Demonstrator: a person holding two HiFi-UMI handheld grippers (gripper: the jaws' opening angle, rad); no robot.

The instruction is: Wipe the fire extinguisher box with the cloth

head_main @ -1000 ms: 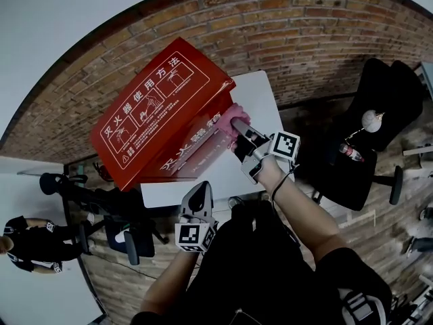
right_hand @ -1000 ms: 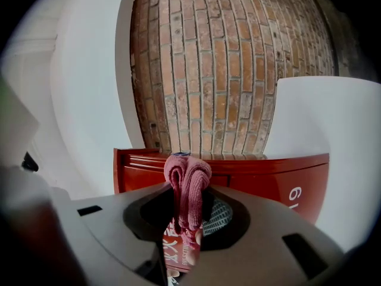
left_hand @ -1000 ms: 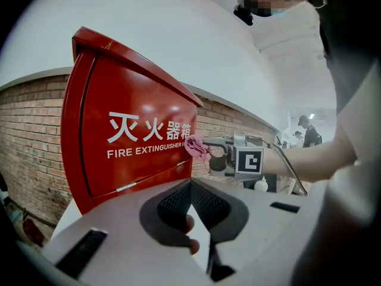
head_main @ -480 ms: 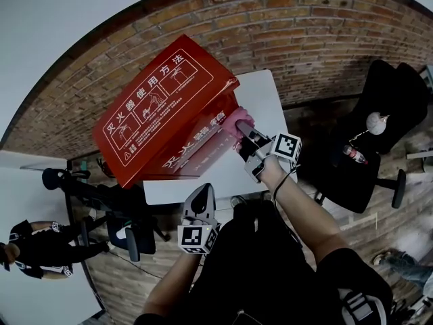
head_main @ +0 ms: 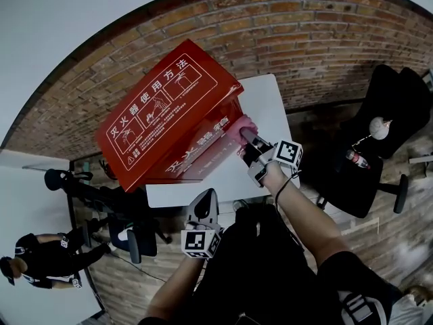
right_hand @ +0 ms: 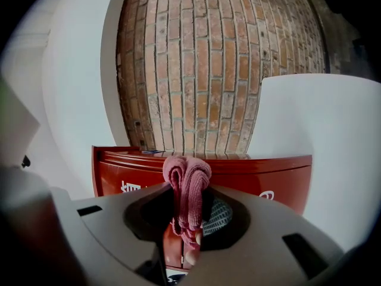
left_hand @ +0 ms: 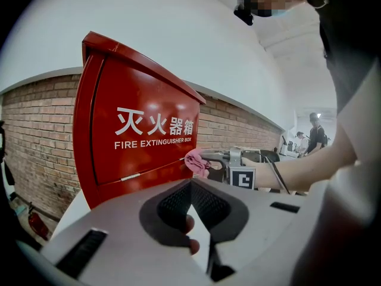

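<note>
Black clothing (head_main: pixel 270 269); grey left hand-held gripper (head_main: pixel 206 194) bears a black-and-white marker cube (head_main: pixel 199 241).

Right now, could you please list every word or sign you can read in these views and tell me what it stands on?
"灭火器箱": front of the fire extinguisher box.
"FIRE EXTINGUISHER BOX": same front, just below.
"灭火器使用方法": along the box's lid, in the head view.
Small print under the lid's pictograms: too small to read.

Glossy, smooth red fire extinguisher box (head_main: pixel 169 124); pink cloth (right_hand: pixel 186 186) of matt, ribbed, rough-looking fabric; smooth matt white bench (head_main: pixel 260 107); rough brick wall (head_main: pixel 325 39).
</note>
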